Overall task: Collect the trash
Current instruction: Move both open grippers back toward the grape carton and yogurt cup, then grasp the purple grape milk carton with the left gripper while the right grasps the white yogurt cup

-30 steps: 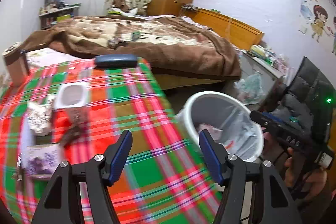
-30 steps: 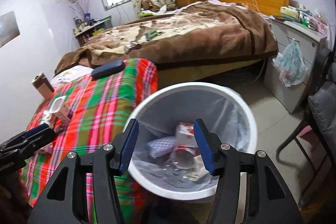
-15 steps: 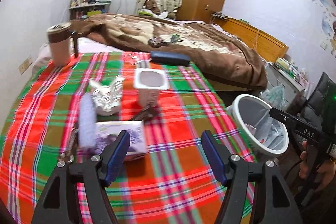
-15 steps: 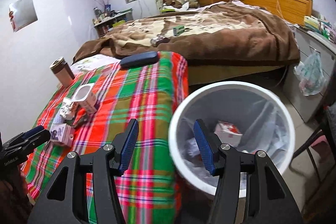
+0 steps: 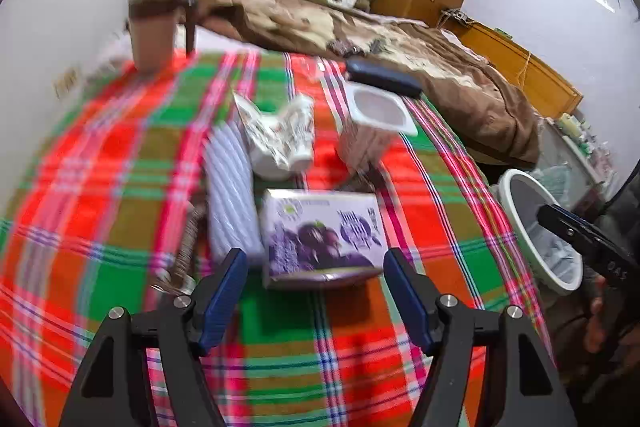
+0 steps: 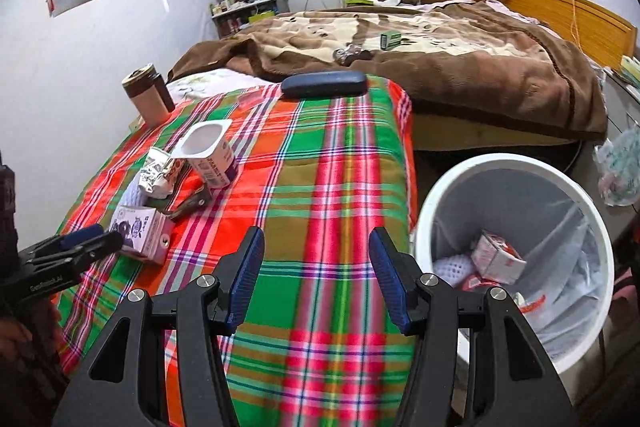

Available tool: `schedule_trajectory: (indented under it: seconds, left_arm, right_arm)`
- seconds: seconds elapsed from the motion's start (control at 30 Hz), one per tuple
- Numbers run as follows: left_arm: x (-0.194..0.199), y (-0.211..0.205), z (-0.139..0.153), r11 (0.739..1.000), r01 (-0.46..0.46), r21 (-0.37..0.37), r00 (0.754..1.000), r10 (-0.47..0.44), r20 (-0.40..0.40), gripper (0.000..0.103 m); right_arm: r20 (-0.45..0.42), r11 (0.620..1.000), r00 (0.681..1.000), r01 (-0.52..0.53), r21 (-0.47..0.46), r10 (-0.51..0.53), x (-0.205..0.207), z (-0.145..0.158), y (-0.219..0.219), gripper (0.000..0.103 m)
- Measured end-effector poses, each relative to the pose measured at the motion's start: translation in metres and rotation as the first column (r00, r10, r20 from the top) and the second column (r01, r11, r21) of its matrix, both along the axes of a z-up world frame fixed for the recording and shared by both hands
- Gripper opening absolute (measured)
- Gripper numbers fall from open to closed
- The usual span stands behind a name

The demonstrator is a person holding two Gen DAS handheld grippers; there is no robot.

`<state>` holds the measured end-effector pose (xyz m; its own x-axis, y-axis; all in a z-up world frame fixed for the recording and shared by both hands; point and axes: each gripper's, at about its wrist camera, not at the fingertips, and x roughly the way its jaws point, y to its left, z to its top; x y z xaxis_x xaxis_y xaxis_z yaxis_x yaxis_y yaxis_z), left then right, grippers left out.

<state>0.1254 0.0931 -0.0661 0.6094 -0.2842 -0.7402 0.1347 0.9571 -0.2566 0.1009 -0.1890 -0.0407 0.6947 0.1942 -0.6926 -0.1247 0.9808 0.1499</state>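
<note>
A purple drink carton (image 5: 322, 237) lies on the plaid tablecloth (image 5: 100, 155), just ahead of my open, empty left gripper (image 5: 314, 279). Beside it are a white ribbed foam sleeve (image 5: 230, 195), a crumpled wrapper (image 5: 280, 131) and an empty white yogurt cup (image 5: 376, 123). In the right wrist view the carton (image 6: 140, 231), wrapper (image 6: 158, 173) and cup (image 6: 210, 153) sit left, with the left gripper (image 6: 80, 245) at the carton. My right gripper (image 6: 316, 263) is open and empty over the cloth. The white bin (image 6: 516, 255), holding trash, stands right of it.
A dark glasses case (image 6: 324, 83) lies at the table's far edge. A brown lidded cup (image 6: 146, 99) stands at the far left corner. A bed with a brown blanket (image 6: 420, 55) lies beyond. The bin (image 5: 536, 227) and the right gripper's tip (image 5: 580, 235) show at right.
My left gripper has swung from the bin back over the table and closed in on the purple carton. My right gripper has shifted left from above the bin to over the tablecloth.
</note>
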Motion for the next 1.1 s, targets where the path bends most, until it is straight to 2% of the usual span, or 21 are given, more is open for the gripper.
schedule_trajectory:
  seconds: [0.13, 0.23, 0.33, 0.43, 0.5, 0.53, 0.67, 0.73, 0.87, 0.97, 1.1]
  left_arm:
    - [-0.005, -0.014, -0.003, 0.996, 0.08, -0.036, 0.997, -0.081, -0.01, 0.07]
    - [-0.013, -0.027, -0.003, 0.984, 0.163, -0.077, 0.986, -0.165, -0.021, 0.07]
    - [-0.021, -0.037, 0.003, 0.972, 0.23, -0.057, 0.973, -0.23, -0.003, 0.07]
    - [-0.024, -0.033, 0.019, 0.979, 0.203, 0.018, 0.977, -0.204, 0.065, 0.07]
    - [-0.018, -0.03, 0.024, 0.981, 0.187, 0.056, 0.978, -0.192, 0.087, 0.077]
    - [-0.013, -0.03, 0.025, 0.978, 0.196, 0.073, 0.975, -0.202, 0.093, 0.083]
    - [0.007, -0.043, 0.016, 0.953, 0.274, 0.132, 0.958, -0.282, 0.049, 0.085]
    - [0.012, -0.046, 0.01, 0.943, 0.301, 0.141, 0.951, -0.308, 0.03, 0.085]
    - [0.017, -0.048, 0.004, 0.936, 0.334, 0.111, 0.941, -0.339, 0.024, 0.085]
    - [0.023, -0.048, 0.0, 0.94, 0.315, 0.133, 0.948, -0.319, 0.007, 0.085]
    - [0.027, -0.048, -0.002, 0.941, 0.317, 0.118, 0.947, -0.32, 0.012, 0.085]
  right_arm:
    - [-0.011, 1.0, 1.0, 0.003, -0.004, -0.003, 0.006, -0.002, 0.003, 0.056]
    - [-0.019, 1.0, 1.0, 0.006, -0.005, -0.006, 0.011, -0.004, 0.006, 0.056]
    - [-0.02, 1.0, 1.0, -0.001, -0.008, 0.001, 0.015, -0.004, 0.01, 0.056]
    - [-0.018, 1.0, 1.0, -0.017, -0.02, 0.017, 0.02, -0.003, 0.016, 0.056]
    - [-0.016, 0.999, 1.0, -0.022, -0.023, 0.021, 0.024, -0.003, 0.019, 0.056]
    - [-0.015, 0.999, 1.0, -0.025, -0.021, 0.025, 0.027, -0.002, 0.02, 0.056]
    - [-0.019, 0.998, 0.998, -0.054, 0.011, 0.054, 0.039, 0.0, 0.029, 0.056]
    - [-0.025, 0.997, 0.997, -0.07, 0.024, 0.071, 0.045, 0.001, 0.034, 0.056]
    - [-0.013, 0.992, 0.993, -0.12, 0.038, 0.121, 0.059, 0.005, 0.05, 0.056]
    - [-0.028, 0.99, 0.991, -0.13, 0.05, 0.132, 0.072, 0.003, 0.059, 0.056]
    - [-0.045, 0.987, 0.987, -0.151, 0.061, 0.154, 0.088, -0.001, 0.071, 0.056]
